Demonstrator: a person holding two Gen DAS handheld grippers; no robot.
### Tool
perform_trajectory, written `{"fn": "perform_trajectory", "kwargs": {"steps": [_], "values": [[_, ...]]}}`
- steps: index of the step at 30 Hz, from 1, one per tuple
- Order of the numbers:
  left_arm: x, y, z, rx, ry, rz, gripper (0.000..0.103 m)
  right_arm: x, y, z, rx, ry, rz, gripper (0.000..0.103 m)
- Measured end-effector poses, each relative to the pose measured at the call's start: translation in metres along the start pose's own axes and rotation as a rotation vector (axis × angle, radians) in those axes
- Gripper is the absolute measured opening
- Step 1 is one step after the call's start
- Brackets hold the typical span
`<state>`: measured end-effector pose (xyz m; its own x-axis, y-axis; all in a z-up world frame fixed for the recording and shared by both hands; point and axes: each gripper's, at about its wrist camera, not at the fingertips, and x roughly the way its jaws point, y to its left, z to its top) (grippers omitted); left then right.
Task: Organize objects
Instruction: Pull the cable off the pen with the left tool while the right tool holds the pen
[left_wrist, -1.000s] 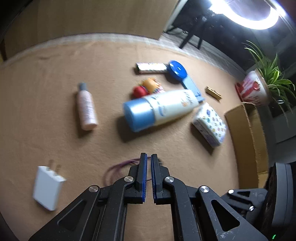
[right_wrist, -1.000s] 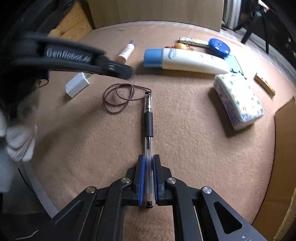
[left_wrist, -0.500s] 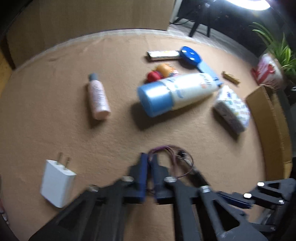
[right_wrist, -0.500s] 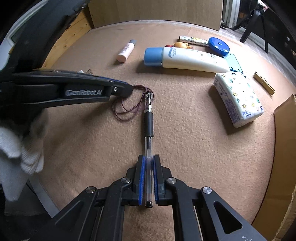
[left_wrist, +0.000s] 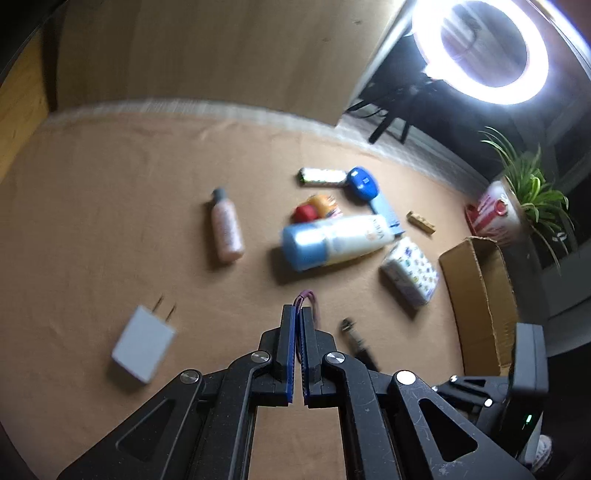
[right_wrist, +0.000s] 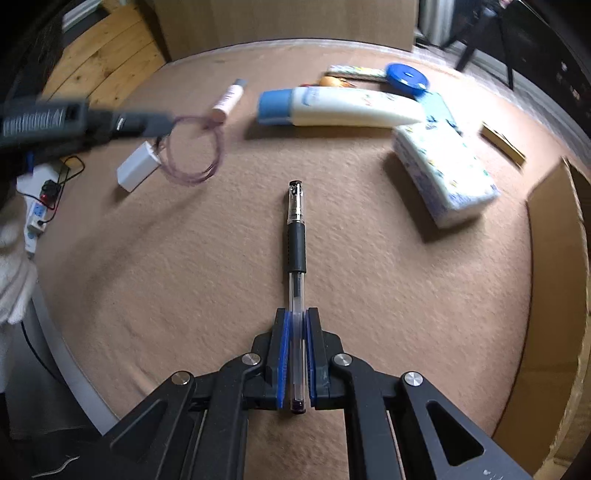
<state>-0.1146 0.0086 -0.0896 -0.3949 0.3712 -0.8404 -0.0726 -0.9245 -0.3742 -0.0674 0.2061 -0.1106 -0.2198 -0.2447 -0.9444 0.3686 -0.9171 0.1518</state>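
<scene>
Layout, right wrist view: pen lies on the mat, its near end between the right gripper jaws, barrel pointing away. Far left, left gripper hangs above the mat with a cord loop dangling from its tip. Charger plug on the mat under and just left of the loop. Small bottle behind the loop. Big lotion tube lies crosswise behind the pen. Tape measure and patterned stick behind the tube. Tissue pack right of the pen, in front of the tube's end. Cardboard box at the mat's right edge.
</scene>
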Motion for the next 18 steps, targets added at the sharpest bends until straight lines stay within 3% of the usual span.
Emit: {"fn": "perform_trajectory", "kwargs": {"steps": [2,4,6,12,14,16,18], "values": [[0.005,0.009,-0.009,-0.007,0.031,0.014,0.002,-0.002,-0.003,-0.001,-0.002,-0.007,-0.019,0.009],[0.011,0.017,-0.022,-0.003,0.058,0.038,0.002,-0.003,-0.004,0.002,-0.005,-0.02,-0.046,0.027],[0.016,0.021,-0.029,-0.012,0.074,0.046,0.002,-0.004,-0.006,0.005,0.003,-0.044,-0.057,0.035],[0.019,0.027,-0.045,-0.032,0.078,0.055,0.002,0.008,0.003,0.001,0.005,-0.037,-0.055,0.035],[0.019,0.028,-0.049,-0.033,0.08,0.06,0.002,0.005,-0.004,0.002,-0.002,-0.045,-0.081,0.028],[0.02,0.029,-0.053,-0.047,0.08,0.06,0.002,0.008,-0.004,0.006,-0.015,-0.046,-0.102,0.012],[0.021,0.031,-0.059,-0.048,0.082,0.07,0.002,0.008,-0.006,0.006,-0.012,-0.044,-0.093,0.008]]}}
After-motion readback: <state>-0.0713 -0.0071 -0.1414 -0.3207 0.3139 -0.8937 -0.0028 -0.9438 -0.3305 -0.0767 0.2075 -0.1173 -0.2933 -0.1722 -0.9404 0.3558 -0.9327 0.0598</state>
